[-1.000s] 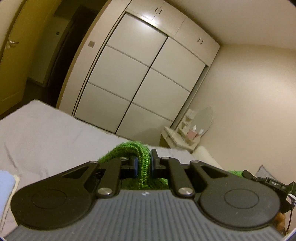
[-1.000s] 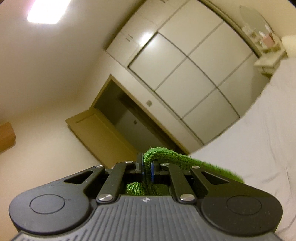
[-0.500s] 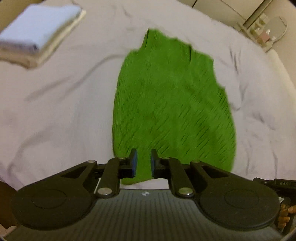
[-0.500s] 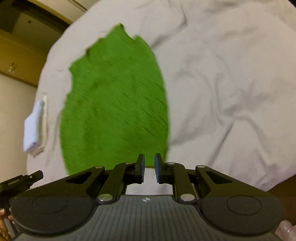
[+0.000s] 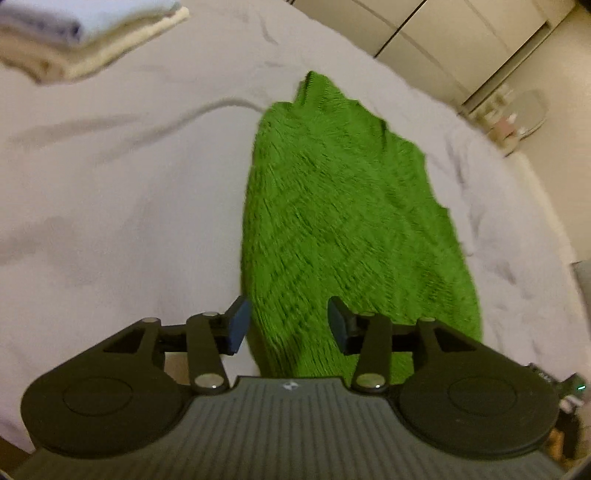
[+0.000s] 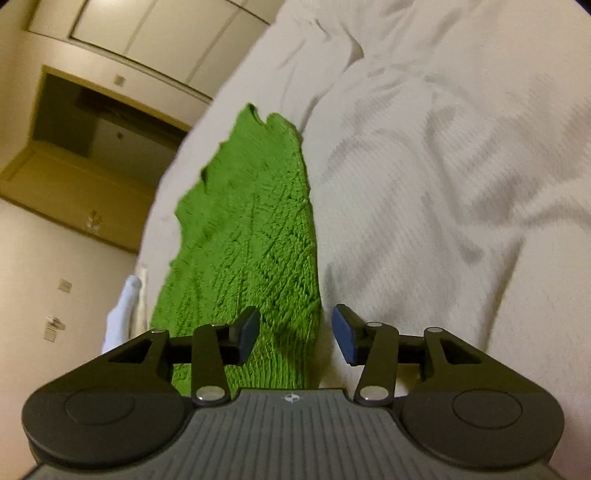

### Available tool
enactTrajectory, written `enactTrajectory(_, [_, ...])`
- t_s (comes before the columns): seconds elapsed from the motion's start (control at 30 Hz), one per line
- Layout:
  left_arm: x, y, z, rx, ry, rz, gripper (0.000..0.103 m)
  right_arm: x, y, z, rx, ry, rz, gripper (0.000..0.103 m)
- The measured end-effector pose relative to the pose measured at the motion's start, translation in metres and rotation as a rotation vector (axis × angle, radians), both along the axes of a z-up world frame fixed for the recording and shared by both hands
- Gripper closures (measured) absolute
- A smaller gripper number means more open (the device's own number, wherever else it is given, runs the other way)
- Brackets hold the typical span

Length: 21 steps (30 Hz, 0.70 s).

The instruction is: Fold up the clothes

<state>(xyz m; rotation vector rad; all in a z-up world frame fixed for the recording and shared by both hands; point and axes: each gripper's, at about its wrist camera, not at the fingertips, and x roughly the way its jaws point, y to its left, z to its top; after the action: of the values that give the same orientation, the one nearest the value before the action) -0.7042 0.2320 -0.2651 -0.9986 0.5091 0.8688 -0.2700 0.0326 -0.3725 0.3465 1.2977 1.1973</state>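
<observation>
— Counts first: how many garments, how many grippers?

— One green knit sweater, chunky ribbed yarn, flat on the wrinkled white bedsheet, tapering toward twelve o'clock. One stack of folded towels at eleven o'clock. Two grippers.

— Their state? Any writing?

— Left gripper has its blue-padded jaws spread wide over the sweater's hem, holding nothing; right gripper likewise straddles the hem's right corner. No legible writing.
</observation>
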Motion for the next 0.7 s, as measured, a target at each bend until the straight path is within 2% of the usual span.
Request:
enactTrajectory(0.13, [-0.01, -0.008, -0.015, -0.055, -0.117, 0.009, 0.058, -0.017, -0.006, -0.002, 0.005, 0.018, 0.004, 0.053])
enactTrajectory(0.23, [-0.005, -0.002, -0.028, -0.07, -0.14, 0.026, 0.058, -0.028, 0.012, -0.007, 0.0, 0.025, 0.033, 0.053])
enactTrajectory(0.3, [0.002, 0.004, -0.038, -0.089, -0.142, 0.047, 0.063, -0.032, 0.024, -0.01, -0.012, 0.013, 0.026, 0.052])
enactTrajectory(0.33, [0.005, 0.006, -0.04, -0.096, -0.151, 0.056, 0.069, -0.034, 0.029, -0.009, -0.017, 0.008, 0.02, 0.052])
enactTrajectory(0.37, [0.009, 0.007, -0.038, -0.091, -0.148, 0.057, 0.089, -0.033, 0.026, 0.002, -0.004, -0.003, 0.017, 0.071])
enactTrajectory(0.4, [0.012, 0.005, -0.029, -0.063, -0.139, 0.044, 0.093, -0.032, 0.023, 0.013, 0.009, -0.013, 0.014, 0.086])
enactTrajectory(0.53, [0.017, -0.005, 0.022, 0.086, -0.106, -0.015, 0.094, -0.029, 0.011, 0.058, 0.062, -0.055, 0.003, 0.09])
enactTrajectory(0.57, [0.013, -0.008, 0.039, 0.118, -0.115, -0.015, 0.098, -0.029, 0.008, 0.069, 0.075, -0.065, 0.0, 0.095])
enactTrajectory(0.7, [-0.005, -0.016, 0.095, 0.192, -0.165, -0.023, 0.098, -0.028, -0.004, 0.111, 0.116, -0.123, 0.002, 0.096])
